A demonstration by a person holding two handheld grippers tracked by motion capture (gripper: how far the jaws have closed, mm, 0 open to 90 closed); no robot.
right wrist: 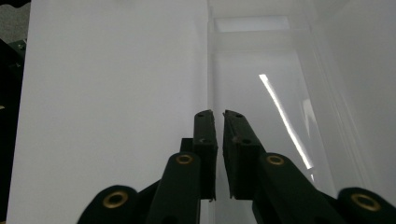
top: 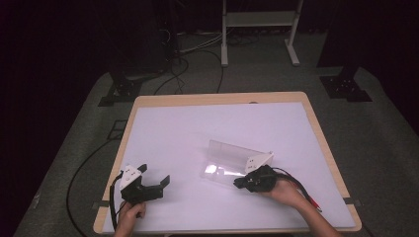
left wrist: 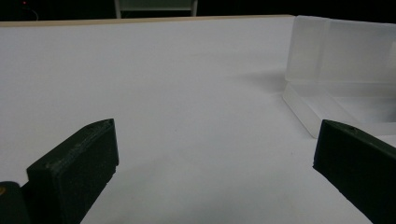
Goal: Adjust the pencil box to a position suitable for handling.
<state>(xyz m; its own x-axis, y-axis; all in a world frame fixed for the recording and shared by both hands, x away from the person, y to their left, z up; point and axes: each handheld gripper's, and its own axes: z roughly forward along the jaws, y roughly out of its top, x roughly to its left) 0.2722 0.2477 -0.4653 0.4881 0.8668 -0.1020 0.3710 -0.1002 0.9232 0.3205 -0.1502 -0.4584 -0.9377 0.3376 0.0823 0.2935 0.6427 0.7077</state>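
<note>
Right tongs [right wrist: 219, 114] pinched on the near wall of the clear plastic box [top: 232, 159], which lies open at centre-right of the high view on the white bench [top: 188, 128]; jaws nearly together, wall edge between them; left tongs [top: 157, 176] at lower left, jaws wide, empty.

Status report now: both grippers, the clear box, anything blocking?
Left gripper open, resting on the table, apart from the box. Right gripper shut on the near wall of the clear plastic box, lid standing open. Nothing in the way.
</note>
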